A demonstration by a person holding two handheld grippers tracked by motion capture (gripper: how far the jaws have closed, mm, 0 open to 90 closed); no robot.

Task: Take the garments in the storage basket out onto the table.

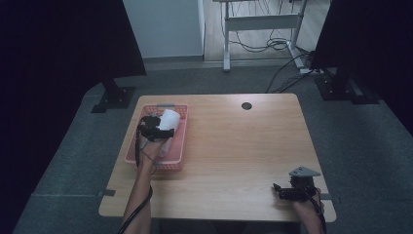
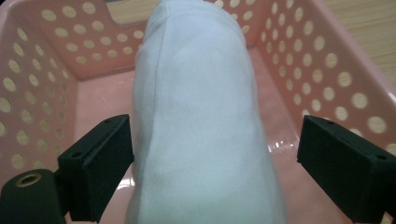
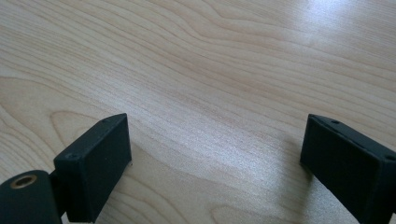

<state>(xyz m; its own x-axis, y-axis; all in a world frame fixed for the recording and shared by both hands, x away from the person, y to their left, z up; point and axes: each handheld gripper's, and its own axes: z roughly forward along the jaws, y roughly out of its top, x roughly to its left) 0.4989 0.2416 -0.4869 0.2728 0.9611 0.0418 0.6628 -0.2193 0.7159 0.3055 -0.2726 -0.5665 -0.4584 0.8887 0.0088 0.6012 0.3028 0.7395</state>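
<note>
Two jaws of the left hand-held gripper (image 2: 210,163) stand spread, released, around a white rolled cloth (image 2: 201,116) inside the pink basket (image 2: 327,70) (holes visible close up); the right hand-held gripper (image 1: 287,191), also released, rests over bare tabletop (image 1: 234,146).

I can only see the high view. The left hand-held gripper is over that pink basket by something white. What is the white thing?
Observer: A white cloth, soft and rolled, lying in the pink basket.
Operator: Is it gripped?
Observer: No. The left hand-held gripper is open, one jaw on each side of the cloth.
Operator: And the right one?
Observer: The right hand-held gripper is open too, with bare wooden table between its jaws.
</note>
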